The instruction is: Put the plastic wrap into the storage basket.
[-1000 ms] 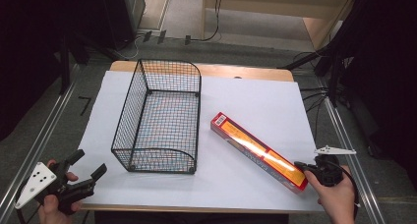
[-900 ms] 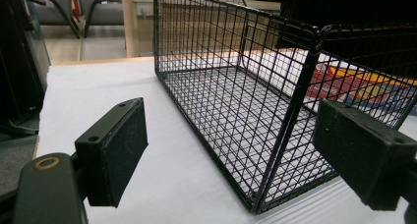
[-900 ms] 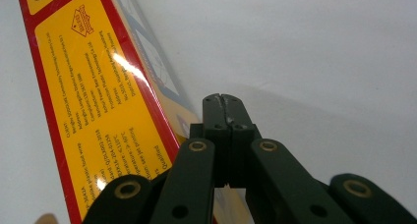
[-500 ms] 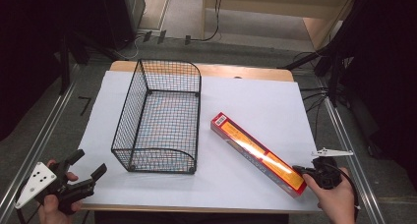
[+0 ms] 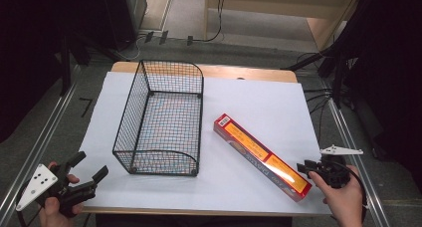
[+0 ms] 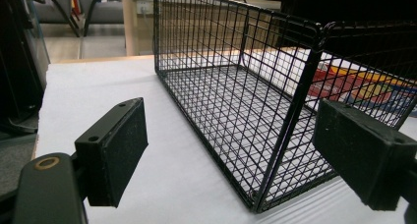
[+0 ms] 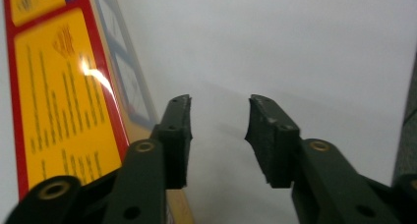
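Long red-and-yellow box [image 5: 263, 157] flat on the white worktop sheet [image 5: 259, 105], long axis running from 10 o'clock to 4 o'clock in the high view, near end at the front right corner. Glossy printed card, sharp-edged, barcode label at the far end, glare along the yellow face. Right gripper [image 5: 311, 167] touching or just beside that near end, at its 3 o'clock; jaws partly apart, clamped on nothing, box edge [image 7: 64, 91] lying off at their 9 o'clock in the right gripper view. Probably the nearer hand for a pick, needing a shift toward 9 o'clock to straddle the narrow width. Black wire basket [image 5: 161, 120] upright at the box's 9 o'clock, apart from it, open mesh, curved rim corners, nothing inside. Left gripper [image 5: 84, 174] well apart at the front left corner, jaws wide apart, aimed at the basket's near corner [image 6: 290, 116].
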Action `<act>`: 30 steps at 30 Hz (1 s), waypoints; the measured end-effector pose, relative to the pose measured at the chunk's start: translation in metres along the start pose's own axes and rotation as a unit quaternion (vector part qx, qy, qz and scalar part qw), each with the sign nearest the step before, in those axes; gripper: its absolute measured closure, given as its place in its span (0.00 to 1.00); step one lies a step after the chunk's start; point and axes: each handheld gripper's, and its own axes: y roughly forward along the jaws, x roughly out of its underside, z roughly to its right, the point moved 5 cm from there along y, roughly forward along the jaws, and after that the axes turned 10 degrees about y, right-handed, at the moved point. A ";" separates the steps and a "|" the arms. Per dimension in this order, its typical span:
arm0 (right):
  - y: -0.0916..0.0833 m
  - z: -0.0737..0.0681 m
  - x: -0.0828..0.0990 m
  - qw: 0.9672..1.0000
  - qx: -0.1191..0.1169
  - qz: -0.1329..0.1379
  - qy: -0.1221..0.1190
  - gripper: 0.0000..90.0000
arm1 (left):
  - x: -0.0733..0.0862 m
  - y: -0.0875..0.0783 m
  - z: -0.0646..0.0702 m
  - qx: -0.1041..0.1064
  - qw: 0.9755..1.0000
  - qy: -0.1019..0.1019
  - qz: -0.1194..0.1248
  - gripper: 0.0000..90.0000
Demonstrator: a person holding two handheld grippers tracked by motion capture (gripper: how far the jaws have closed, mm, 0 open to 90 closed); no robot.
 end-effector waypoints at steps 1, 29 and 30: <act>-0.001 0.000 -0.004 1.000 -0.005 0.015 -0.013 0.61 | 0.000 0.000 0.001 0.001 1.000 0.000 0.000 0.15; 0.014 -0.076 -0.023 0.989 -0.048 -0.073 -0.119 0.25 | 0.001 0.000 0.000 0.001 1.000 0.000 -0.001 0.15; 0.016 -0.077 -0.022 0.988 -0.046 -0.076 -0.123 0.25 | 0.001 0.000 0.000 0.001 1.000 0.000 -0.001 0.15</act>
